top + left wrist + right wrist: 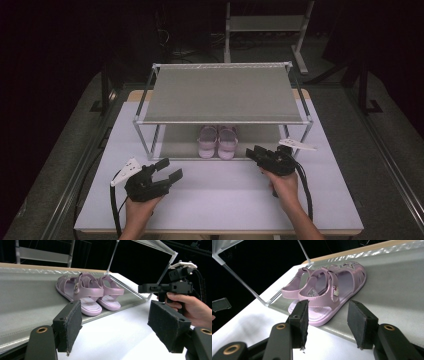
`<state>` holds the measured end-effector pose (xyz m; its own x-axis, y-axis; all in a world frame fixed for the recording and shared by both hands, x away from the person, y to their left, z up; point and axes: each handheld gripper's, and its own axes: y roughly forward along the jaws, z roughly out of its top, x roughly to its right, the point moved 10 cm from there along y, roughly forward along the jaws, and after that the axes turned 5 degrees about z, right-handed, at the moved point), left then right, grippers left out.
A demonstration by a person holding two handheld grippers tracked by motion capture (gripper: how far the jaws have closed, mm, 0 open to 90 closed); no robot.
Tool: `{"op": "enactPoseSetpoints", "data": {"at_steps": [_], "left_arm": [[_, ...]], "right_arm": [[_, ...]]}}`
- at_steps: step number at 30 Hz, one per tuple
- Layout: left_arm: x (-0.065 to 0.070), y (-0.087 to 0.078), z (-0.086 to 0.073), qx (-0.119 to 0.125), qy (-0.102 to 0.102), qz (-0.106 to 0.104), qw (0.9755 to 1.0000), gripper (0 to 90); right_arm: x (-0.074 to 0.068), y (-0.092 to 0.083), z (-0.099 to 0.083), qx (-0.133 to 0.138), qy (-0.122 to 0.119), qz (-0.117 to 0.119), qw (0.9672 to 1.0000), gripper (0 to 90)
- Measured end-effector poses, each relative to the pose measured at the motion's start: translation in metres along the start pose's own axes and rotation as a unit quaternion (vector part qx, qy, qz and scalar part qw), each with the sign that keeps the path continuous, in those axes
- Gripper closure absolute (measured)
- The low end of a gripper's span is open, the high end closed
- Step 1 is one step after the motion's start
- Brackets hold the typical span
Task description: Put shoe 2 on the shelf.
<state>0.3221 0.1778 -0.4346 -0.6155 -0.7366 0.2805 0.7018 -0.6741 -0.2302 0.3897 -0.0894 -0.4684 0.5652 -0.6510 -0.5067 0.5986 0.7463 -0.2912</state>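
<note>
A pair of lilac sandals [218, 141] stands side by side on the lower shelf [175, 142] of a grey two-tier rack [222, 92], toes pointing to the back. My left gripper [170, 169] rests low over the white table at the front left, open and empty, aimed toward the rack. My right gripper [256, 151] sits just in front of the rack's right half, a little right of the sandals. In the right gripper view its jaws [328, 305] stand apart with the heels of the sandals [342, 282] just beyond them, nothing pressed between the pads.
The rack's thin metal posts [145, 140] stand at its front corners, and its top shelf overhangs the sandals. The white table [225, 200] has free room in front of the rack. A second rack [265, 22] stands on the floor behind the table.
</note>
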Motion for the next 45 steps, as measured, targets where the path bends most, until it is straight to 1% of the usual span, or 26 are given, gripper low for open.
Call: {"op": "enactPoseSetpoints", "data": {"at_steps": [2, 5, 15, 25, 29, 45], "left_arm": [[0.0, 0.0, 0.0, 0.0, 0.0, 0.0, 1.0, 26.8], [0.001, 0.0, 0.0, 0.0, -0.001, 0.0, 1.0, 26.8], [0.001, 0.001, -0.002, -0.003, 0.001, 0.001, 1.0, 26.7], [0.0, 0.001, -0.001, -0.002, 0.0, 0.002, 1.0, 26.7], [0.0, 0.0, -0.001, -0.002, 0.0, 0.003, 1.0, 26.7], [0.0, 0.0, -0.001, -0.002, 0.0, 0.002, 1.0, 26.7]], "right_arm": [[0.0, -0.002, 0.0, 0.0, 0.0, -0.001, 1.0, 50.1], [0.002, -0.007, -0.002, -0.001, -0.007, -0.005, 1.0, 46.7], [0.007, -0.019, -0.007, -0.009, -0.003, 0.003, 0.9999, 41.8], [0.01, -0.03, -0.013, -0.019, -0.005, 0.0, 0.9998, 40.9], [0.01, -0.034, -0.013, -0.015, -0.006, 0.001, 0.9999, 40.9], [0.015, -0.049, -0.019, -0.018, -0.002, -0.004, 0.9998, 40.3]]}}
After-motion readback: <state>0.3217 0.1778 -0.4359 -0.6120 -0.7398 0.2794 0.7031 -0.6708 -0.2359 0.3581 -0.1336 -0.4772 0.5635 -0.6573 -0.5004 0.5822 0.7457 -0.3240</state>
